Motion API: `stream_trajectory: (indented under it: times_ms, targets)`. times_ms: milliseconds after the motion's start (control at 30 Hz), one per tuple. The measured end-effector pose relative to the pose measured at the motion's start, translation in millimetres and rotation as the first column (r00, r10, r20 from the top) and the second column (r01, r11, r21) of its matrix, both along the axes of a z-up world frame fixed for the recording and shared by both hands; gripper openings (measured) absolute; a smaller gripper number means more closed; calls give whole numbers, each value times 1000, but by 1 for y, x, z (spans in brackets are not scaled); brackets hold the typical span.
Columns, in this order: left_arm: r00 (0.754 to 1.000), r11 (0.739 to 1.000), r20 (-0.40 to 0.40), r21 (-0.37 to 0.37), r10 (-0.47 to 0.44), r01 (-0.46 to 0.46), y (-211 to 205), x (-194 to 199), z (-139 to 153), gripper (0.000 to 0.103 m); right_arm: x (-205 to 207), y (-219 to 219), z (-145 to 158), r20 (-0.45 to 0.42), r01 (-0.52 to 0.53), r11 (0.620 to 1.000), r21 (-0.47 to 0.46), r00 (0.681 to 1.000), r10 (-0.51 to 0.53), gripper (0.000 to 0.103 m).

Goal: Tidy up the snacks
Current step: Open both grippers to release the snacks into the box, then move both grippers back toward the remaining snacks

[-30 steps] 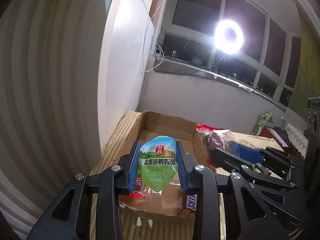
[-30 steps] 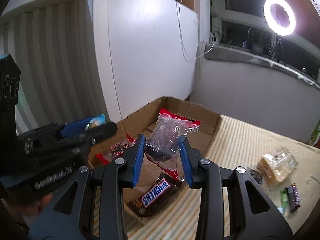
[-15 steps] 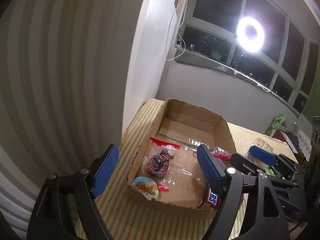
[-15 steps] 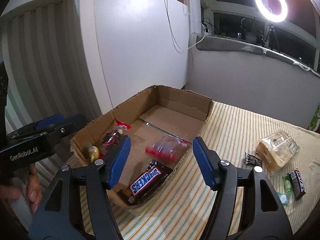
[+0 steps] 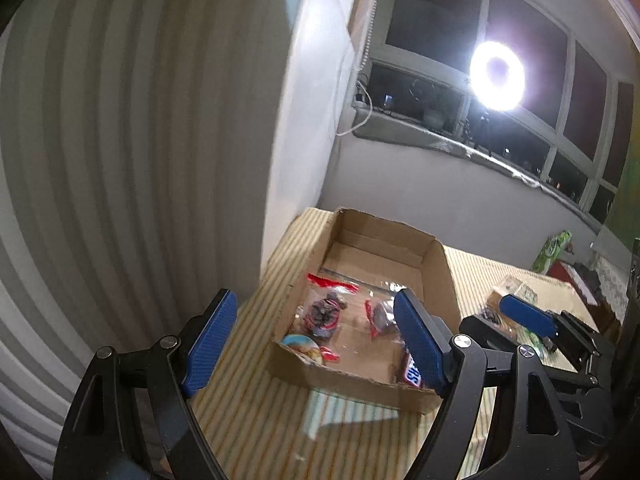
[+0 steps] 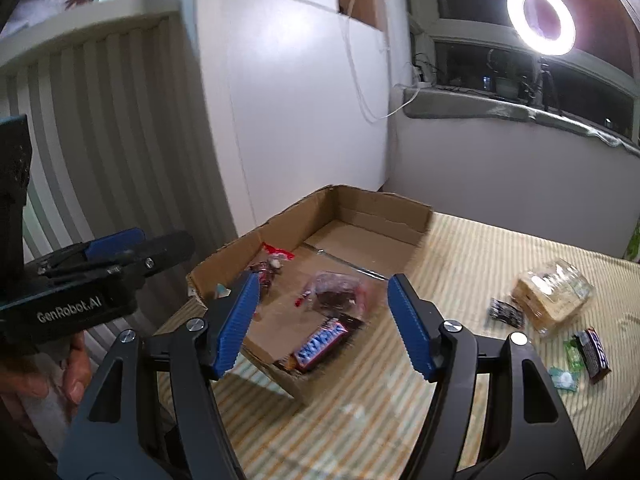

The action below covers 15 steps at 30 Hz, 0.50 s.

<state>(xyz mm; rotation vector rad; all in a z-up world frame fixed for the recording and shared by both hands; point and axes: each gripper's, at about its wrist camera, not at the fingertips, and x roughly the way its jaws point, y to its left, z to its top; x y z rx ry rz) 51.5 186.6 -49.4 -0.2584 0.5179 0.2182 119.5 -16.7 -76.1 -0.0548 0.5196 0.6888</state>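
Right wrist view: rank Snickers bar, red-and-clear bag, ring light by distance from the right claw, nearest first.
From the right claw:
1. Snickers bar, at the box's near corner, between the fingers in the picture.
2. Red-and-clear bag, just behind it in the box.
3. Ring light, far off by the window, upper right.

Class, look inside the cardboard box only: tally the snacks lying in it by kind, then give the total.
Snickers bar: 1
Clear bags with red trim: 2
Round printed packet: 1
Total: 4
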Motion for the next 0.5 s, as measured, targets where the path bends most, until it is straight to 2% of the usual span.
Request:
stream_trajectory:
  times_ms: [133, 267, 367, 500]
  targets:
    - [999, 998, -19, 41, -42, 42, -30, 12, 0, 80, 6, -49, -3, -15, 74, 997, 38, 997, -74, 70]
    - [991, 989, -37, 77, -125, 127, -80, 27, -1, 80, 8, -116, -8, -34, 194, 978, 72, 981, -192, 70]
    - [979, 974, -50, 101, -196, 201, -120, 37, -3, 80, 5, -175, -12, -50, 307, 948, 87, 952, -303, 70]
    - [955, 949, -65, 116, -289, 295, -173, 45, -7, 80, -12, -246, -16, -63, 443, 892, 92, 896, -439, 73]
